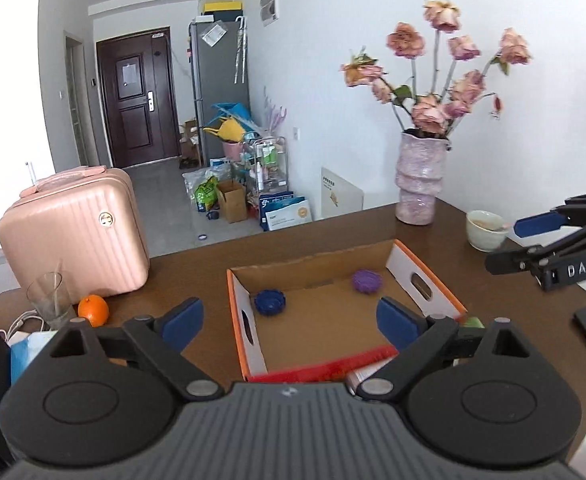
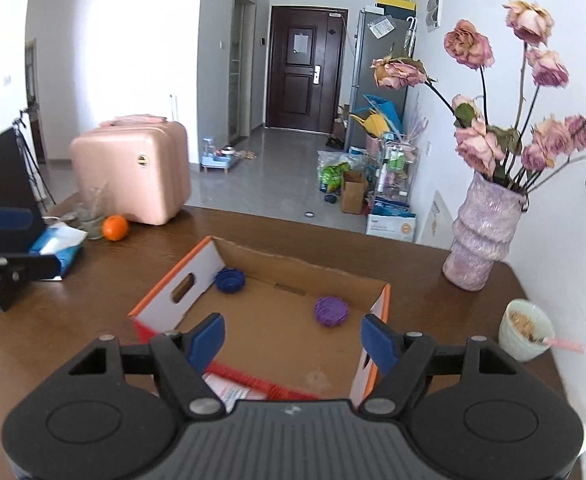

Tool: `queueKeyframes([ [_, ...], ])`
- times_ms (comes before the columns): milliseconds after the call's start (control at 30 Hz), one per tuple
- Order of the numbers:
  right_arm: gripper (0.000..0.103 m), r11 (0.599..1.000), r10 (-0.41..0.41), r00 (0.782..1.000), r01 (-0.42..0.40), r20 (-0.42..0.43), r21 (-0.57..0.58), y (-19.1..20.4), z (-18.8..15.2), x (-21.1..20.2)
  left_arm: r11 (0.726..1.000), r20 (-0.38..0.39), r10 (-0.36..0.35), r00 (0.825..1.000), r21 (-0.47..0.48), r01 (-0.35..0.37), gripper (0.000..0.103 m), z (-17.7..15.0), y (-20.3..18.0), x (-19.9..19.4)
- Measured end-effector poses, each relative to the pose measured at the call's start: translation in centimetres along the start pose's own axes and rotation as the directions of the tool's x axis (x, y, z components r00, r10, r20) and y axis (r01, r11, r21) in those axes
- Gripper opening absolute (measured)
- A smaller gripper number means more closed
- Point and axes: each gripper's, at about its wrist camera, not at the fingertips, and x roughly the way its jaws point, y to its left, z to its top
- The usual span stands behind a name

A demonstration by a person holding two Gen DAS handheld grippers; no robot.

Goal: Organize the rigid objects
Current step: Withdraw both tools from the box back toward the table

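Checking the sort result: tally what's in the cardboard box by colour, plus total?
Blue: 1, the blue round piece in the far left corner of the cardboard box
Purple: 1, the purple round piece toward the right side
Total: 2

Both grippers are open and empty: left gripper, right gripper.

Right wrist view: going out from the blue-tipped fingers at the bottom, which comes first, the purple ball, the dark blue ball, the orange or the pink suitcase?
From the right gripper, whose fingers stand open and empty:
1. Purple ball, inside the cardboard box, toward its right.
2. Dark blue ball, in the box's far left corner.
3. Orange, on the table, far left.
4. Pink suitcase, behind the orange.
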Motion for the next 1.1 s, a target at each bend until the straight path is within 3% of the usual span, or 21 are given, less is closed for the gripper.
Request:
queueKeyframes([
  [300,0.078,0.995,0.093,0.995,-0.094,0.034,0.023,0.0,-5.7,-4.4,0.998,-0.006,-0.063,0.998,-0.012,0.063,0.097,-5.3,-1.0,-5.0],
  [567,0.079,0.989,0.139,0.989,-0.141,0.045,0.039,0.6,-12.2,-7.8,0.999,0.029,-0.032,0.999,-0.007,0.032,0.100,-10.7,-1.8,-8.6],
  [833,0.082,0.996,0.084,0.995,-0.084,0.055,0.013,2.1,-18.8,-9.9,1.000,0.030,-0.006,1.000,0.002,0.006,0.101,-17.4,-2.9,-9.5],
  [1100,0.083,0.996,0.057,0.998,-0.059,0.020,0.066,3.0,-25.0,-10.4,0.994,0.010,0.044,0.999,-0.104,-0.043,0.101,-22.7,-2.4,-10.2],
])
